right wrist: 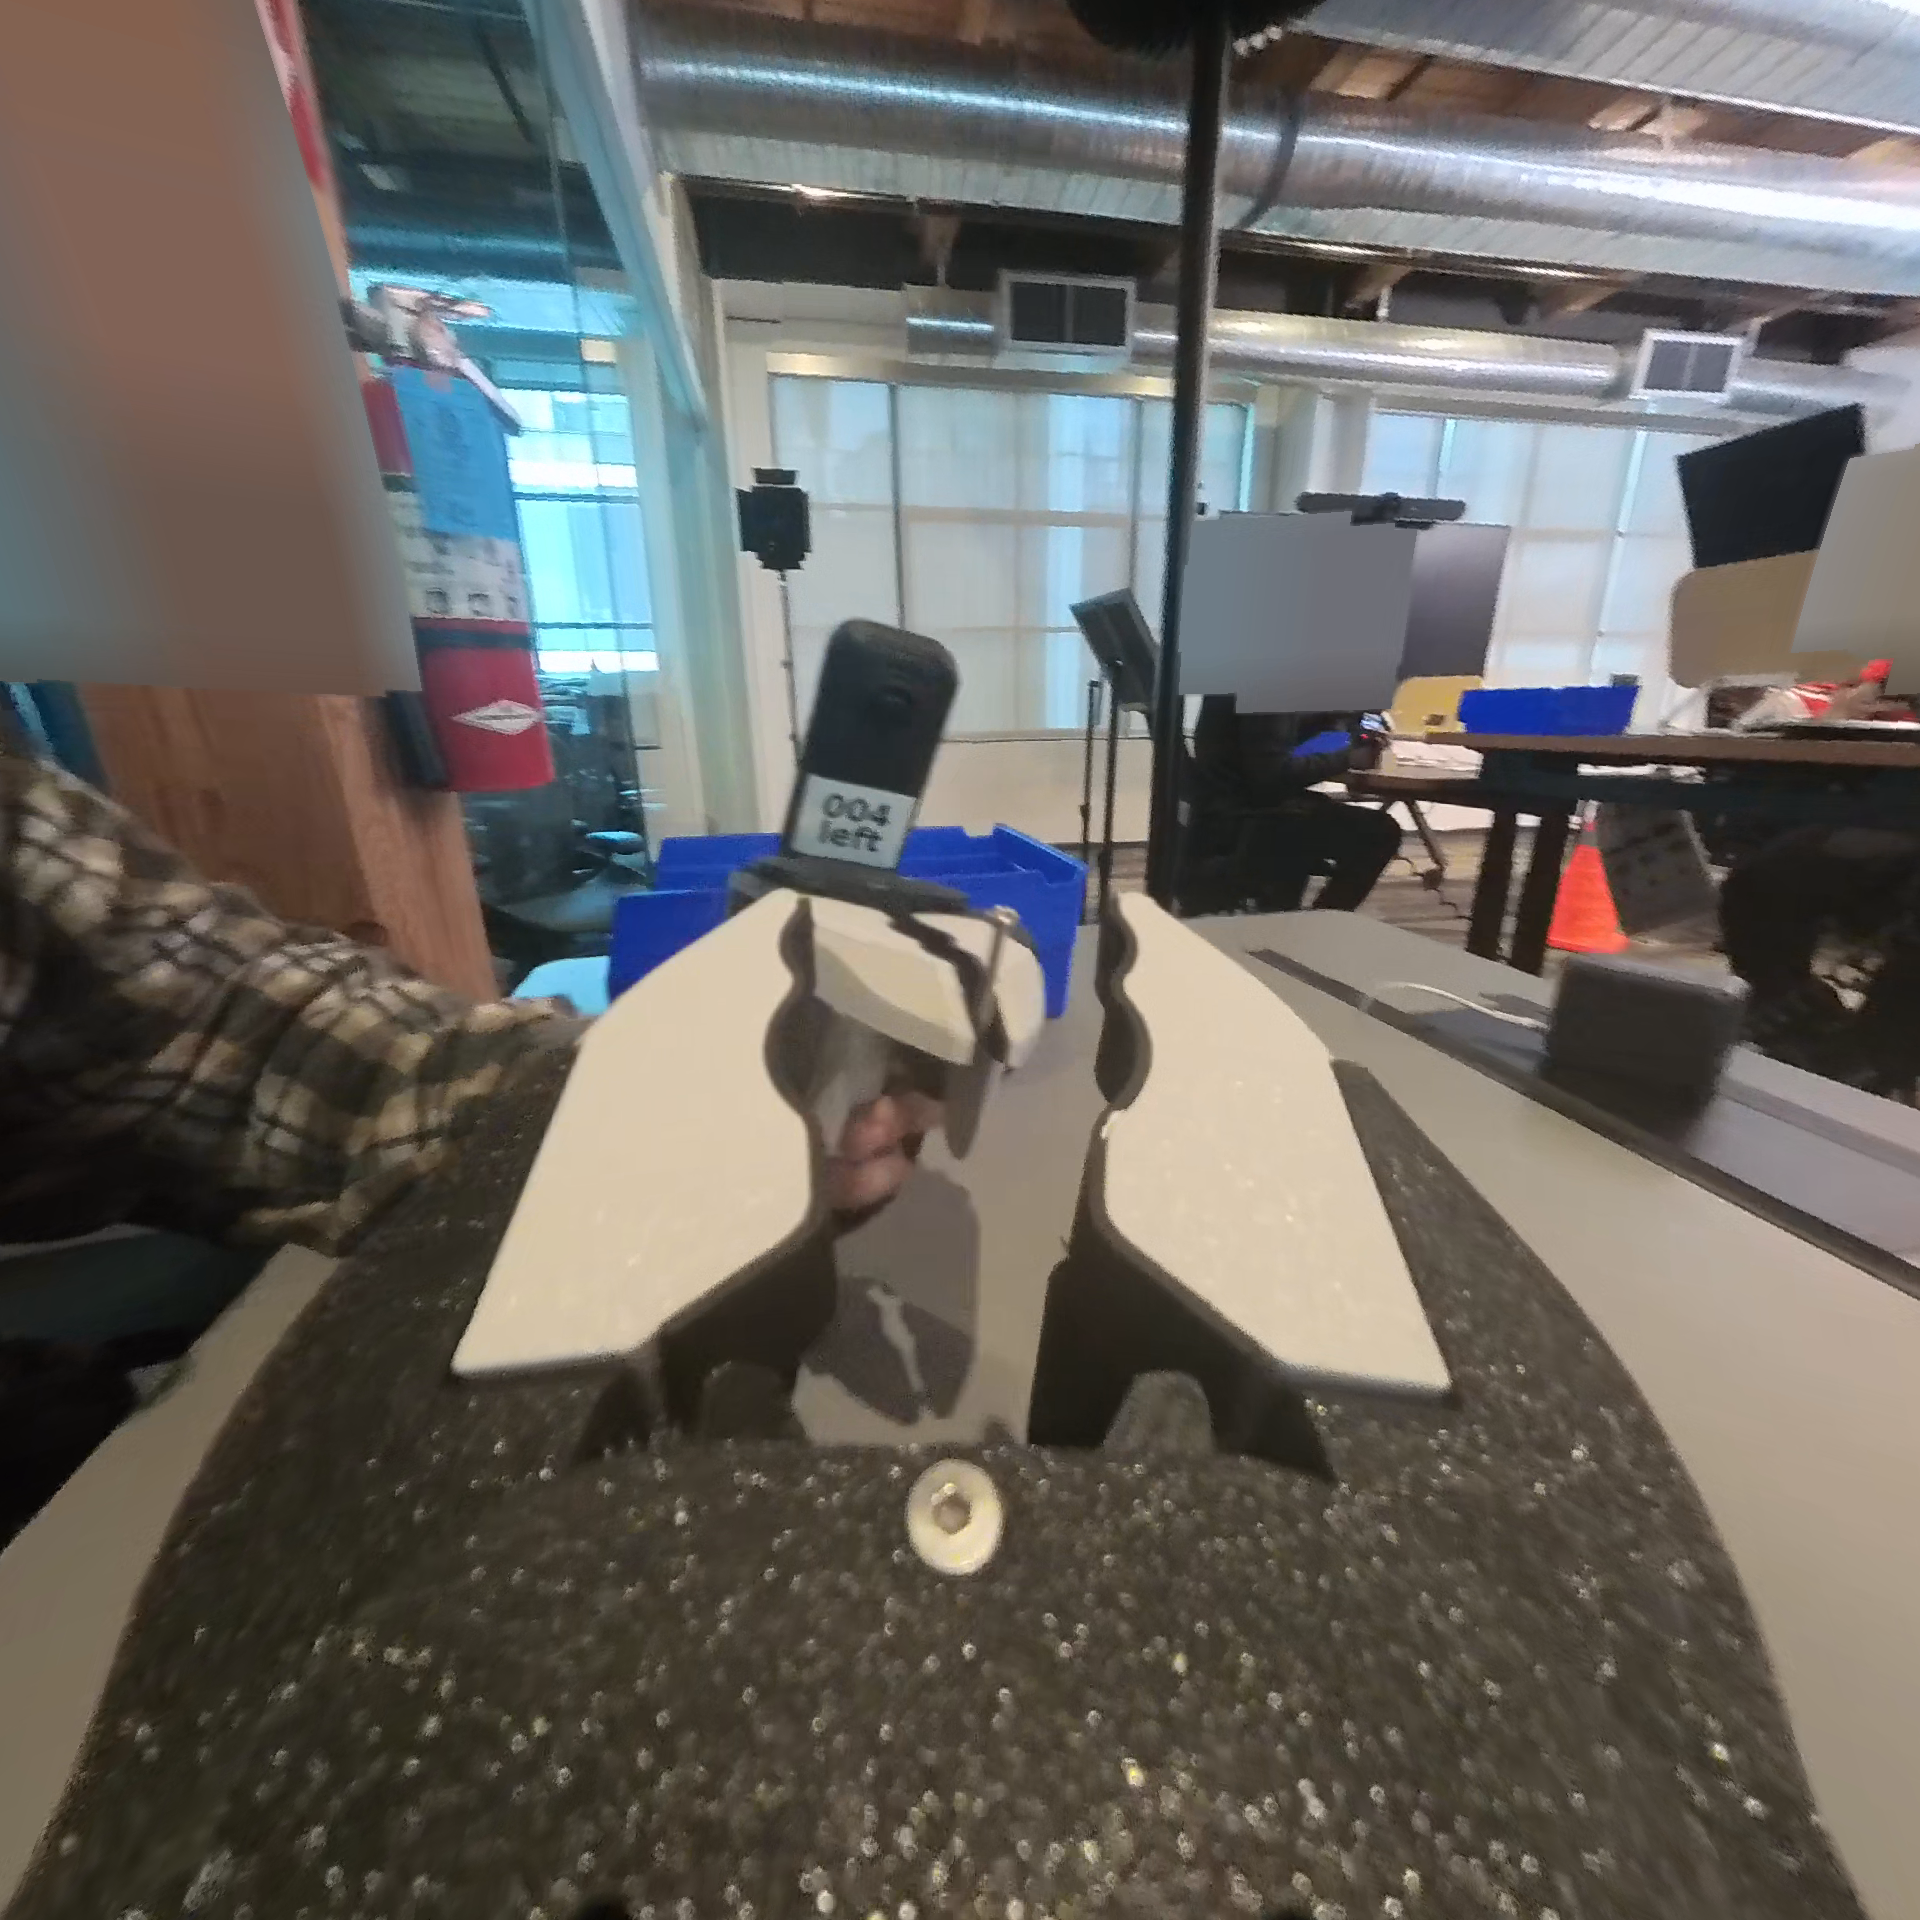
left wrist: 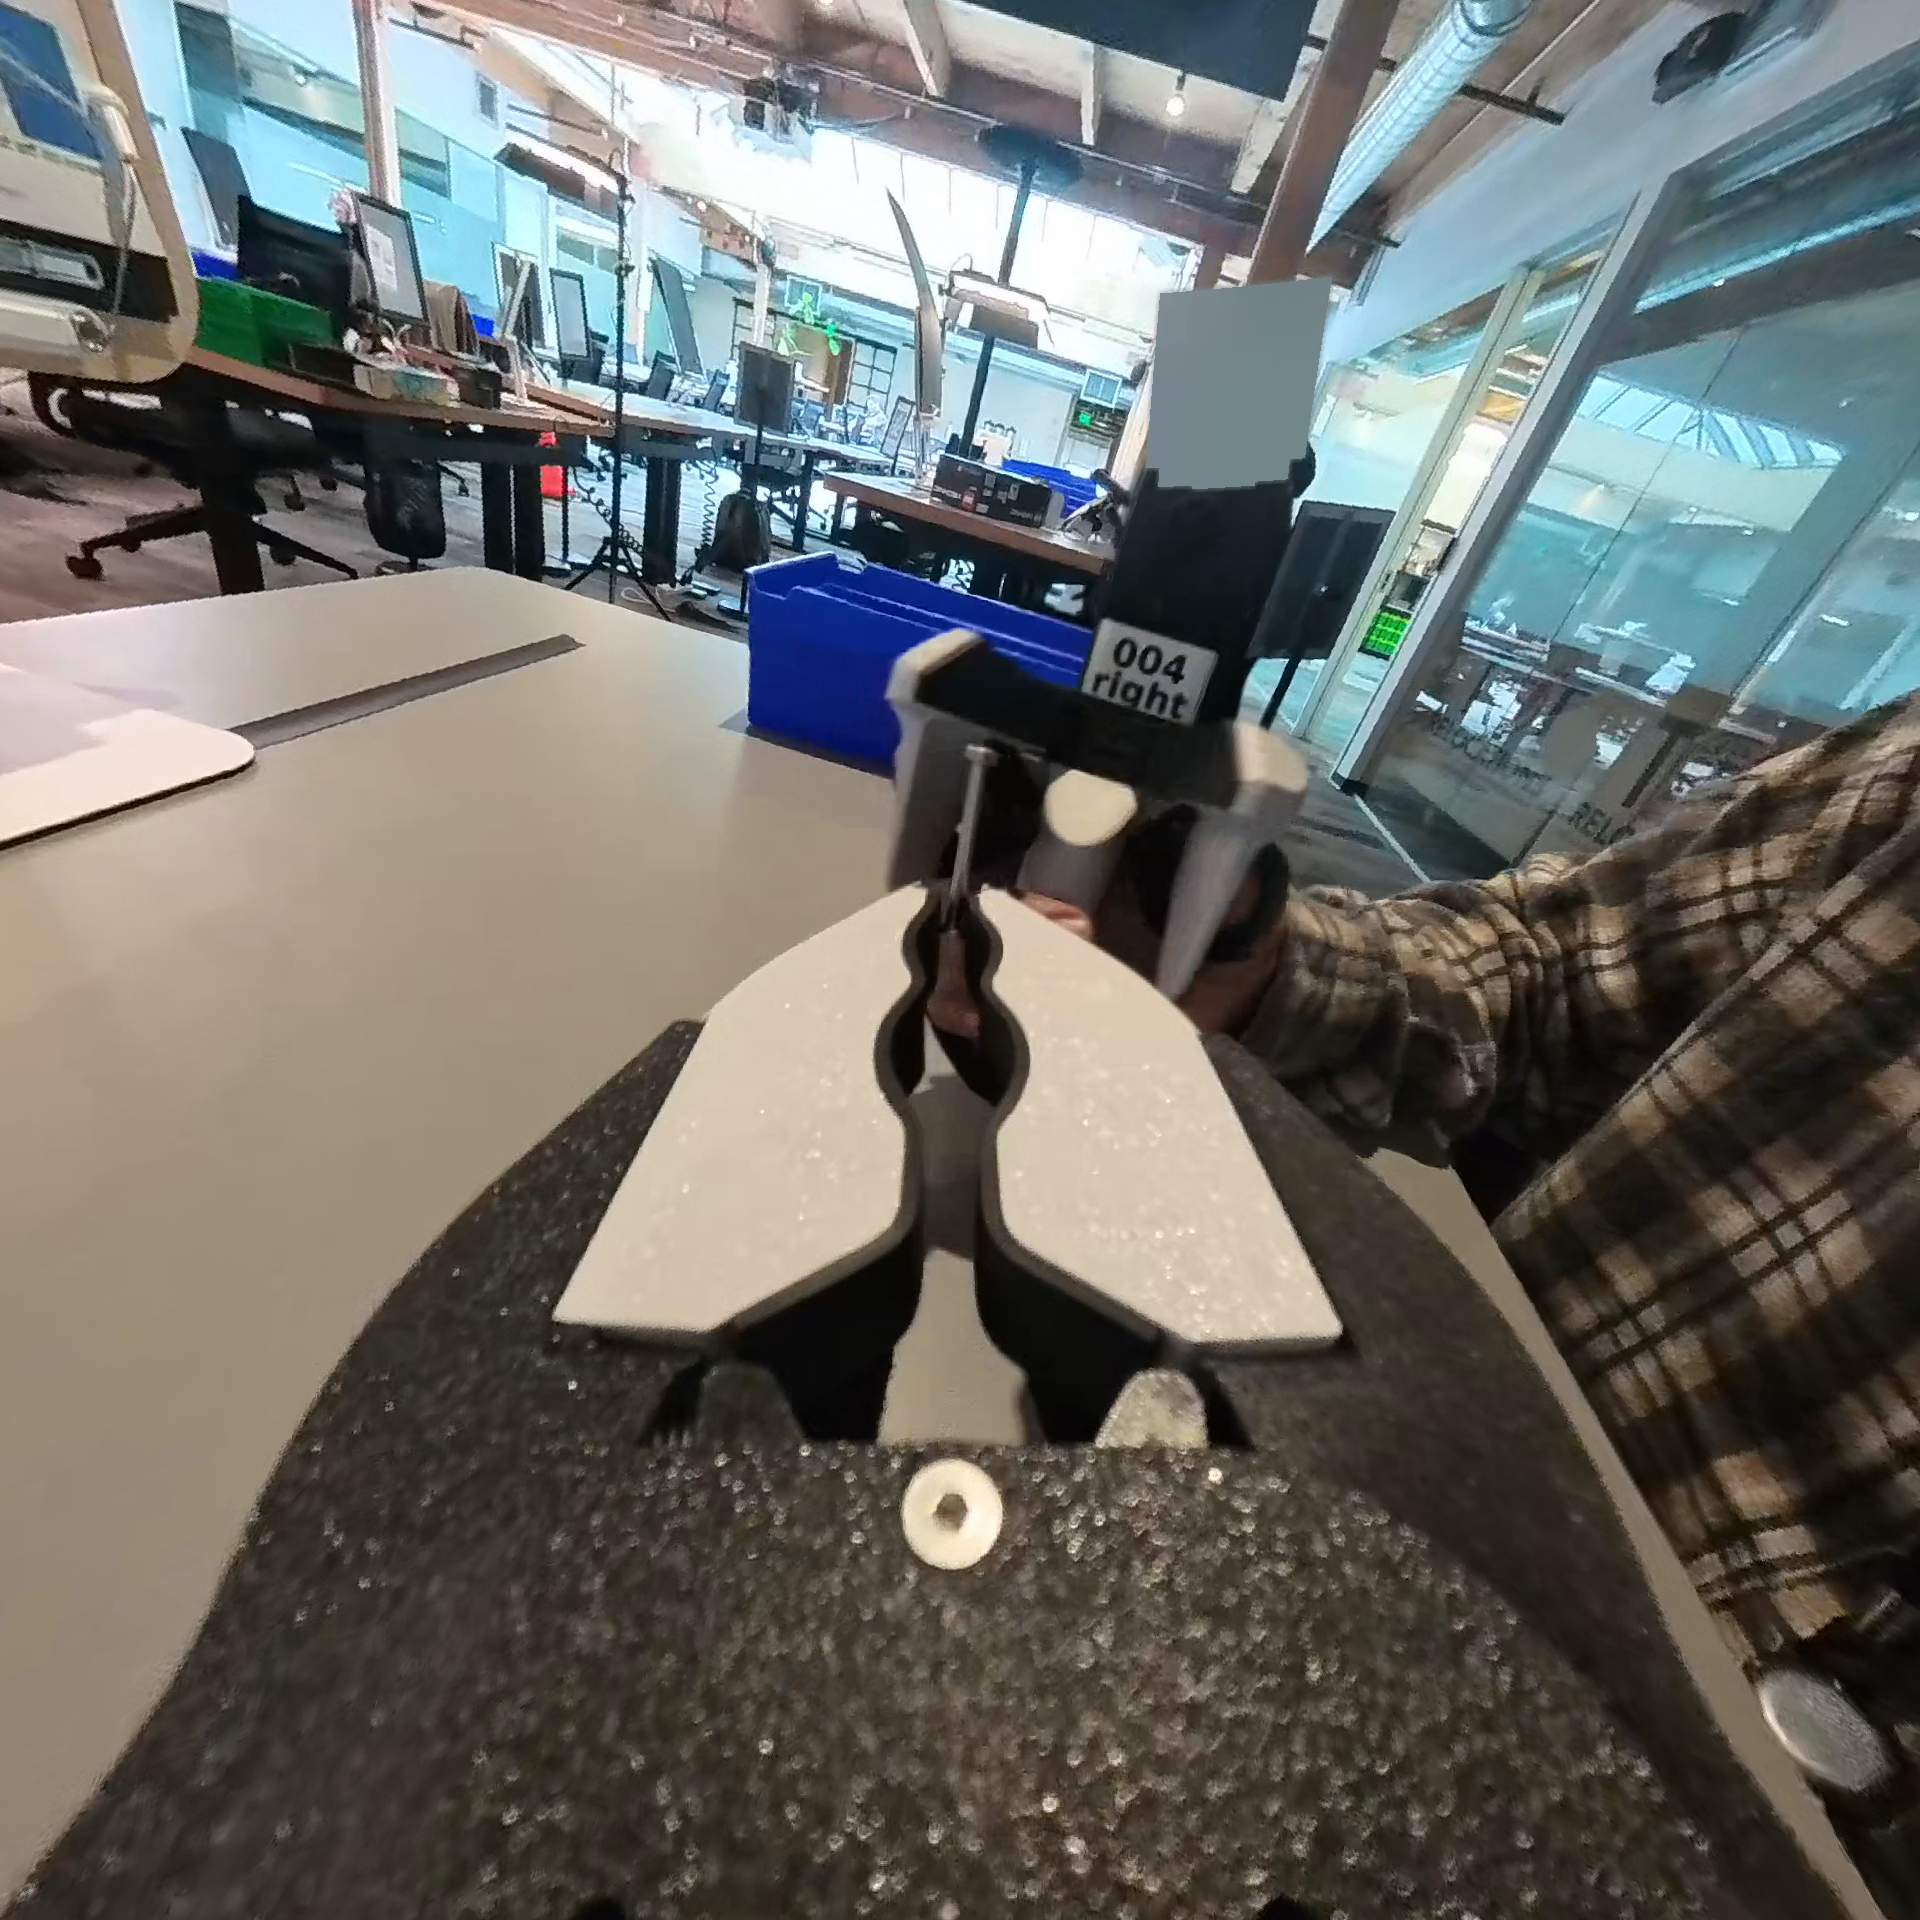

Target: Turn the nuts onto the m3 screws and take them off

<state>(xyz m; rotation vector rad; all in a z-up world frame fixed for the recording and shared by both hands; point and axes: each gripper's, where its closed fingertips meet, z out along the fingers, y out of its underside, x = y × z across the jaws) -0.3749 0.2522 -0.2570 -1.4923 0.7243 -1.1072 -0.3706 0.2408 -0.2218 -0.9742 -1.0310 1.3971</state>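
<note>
We see the left gripper point(left wrist: 951, 914) pinching the m3 screw point(left wrist: 966, 831) at frame center, shaft tilted up, head toward the right gripper point(right wrist: 951, 997), whose fingers point(right wrist: 1195, 1049) are spread and empty. We can't make out any nut. We judge the threading or removal step is underway; next needs the right gripper aligned on the screw. Both grippers are held level above the table point(left wrist: 364, 883), facing each other

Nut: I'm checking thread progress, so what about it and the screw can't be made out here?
- Nut: not discernible in either view; too small.
- Screw lower end, left wrist view: hidden between the left tool tips.
- Screw, right wrist view: thin blurred sliver, threads unreadable.
</note>
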